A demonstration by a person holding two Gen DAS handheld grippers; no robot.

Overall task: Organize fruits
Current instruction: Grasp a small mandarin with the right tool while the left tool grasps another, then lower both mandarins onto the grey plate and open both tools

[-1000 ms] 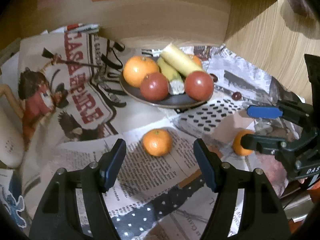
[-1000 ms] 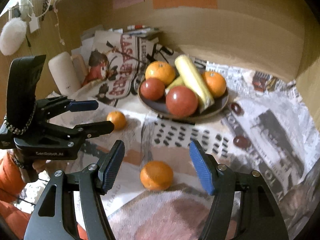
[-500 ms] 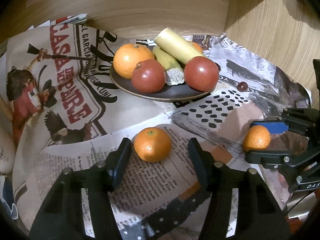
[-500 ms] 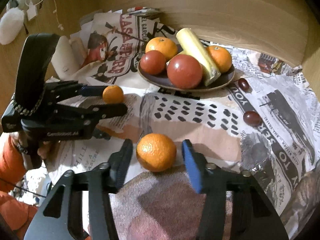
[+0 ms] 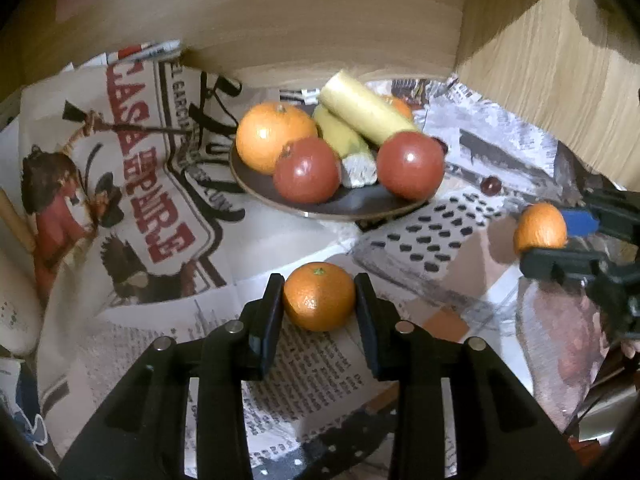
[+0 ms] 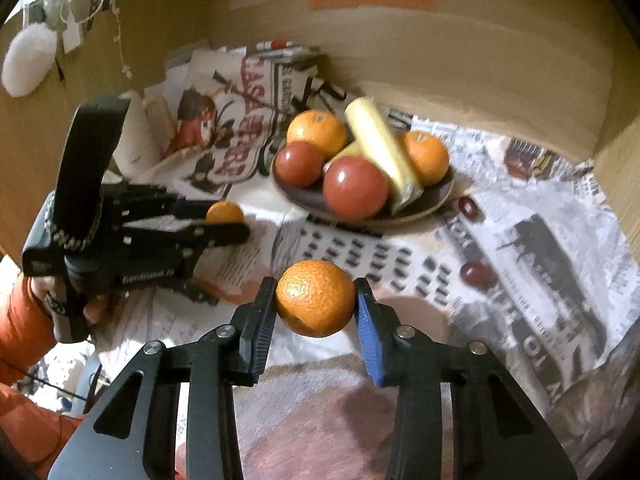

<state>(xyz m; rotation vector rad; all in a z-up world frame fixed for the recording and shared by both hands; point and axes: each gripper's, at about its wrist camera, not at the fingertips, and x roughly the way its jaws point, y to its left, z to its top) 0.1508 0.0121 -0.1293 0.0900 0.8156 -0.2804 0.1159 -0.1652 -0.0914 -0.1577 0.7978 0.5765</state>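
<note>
Between both grippers' fingers (image 5: 362, 312) now — a mandarin (image 5: 319, 297) each, clamped.

- The left tool (image 5: 319, 300) points forward and low over the counter, its two black fingers (image 5: 269, 312) drawn in against the sides of a mandarin (image 5: 319, 297).
- The right tool (image 6: 316, 300) reaches forward likewise, its blue-padded fingers (image 6: 368, 328) pressed on either side of a second mandarin (image 6: 315, 298), which hangs clear of the surface.
- In the right wrist view, the person's left hand (image 6: 86, 308) wraps the left tool's grip, with an orange sleeve (image 6: 20, 320) at the wrist.
</note>
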